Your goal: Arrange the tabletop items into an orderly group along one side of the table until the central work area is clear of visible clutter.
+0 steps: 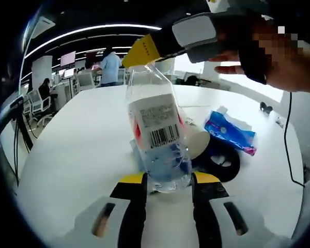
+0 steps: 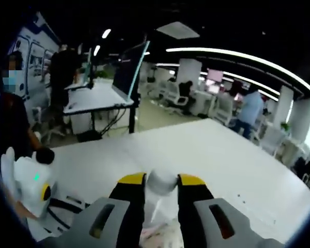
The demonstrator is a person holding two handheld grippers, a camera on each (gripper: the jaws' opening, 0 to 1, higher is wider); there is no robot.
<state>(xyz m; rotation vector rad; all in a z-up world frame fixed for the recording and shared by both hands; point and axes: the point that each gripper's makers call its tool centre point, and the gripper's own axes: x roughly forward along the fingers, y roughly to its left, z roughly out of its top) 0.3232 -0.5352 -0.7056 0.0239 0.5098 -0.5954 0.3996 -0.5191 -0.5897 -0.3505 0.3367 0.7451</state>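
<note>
Left gripper (image 1: 168, 181) grips the base of a clear bottle (image 1: 157, 137) above the tabletop (image 1: 82, 150); right gripper (image 2: 161, 182) is clamped on its white cap (image 2: 161, 181).

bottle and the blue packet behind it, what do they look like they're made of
The bottle looks like clear, glossy thin plastic: the table shows through its wall, it holds water, and a printed label with a barcode wraps it. Its cap looks like matte white plastic. The blue packet seems to be soft, shiny plastic film, crinkled and catching highlights, probably a tissue pack.
</note>
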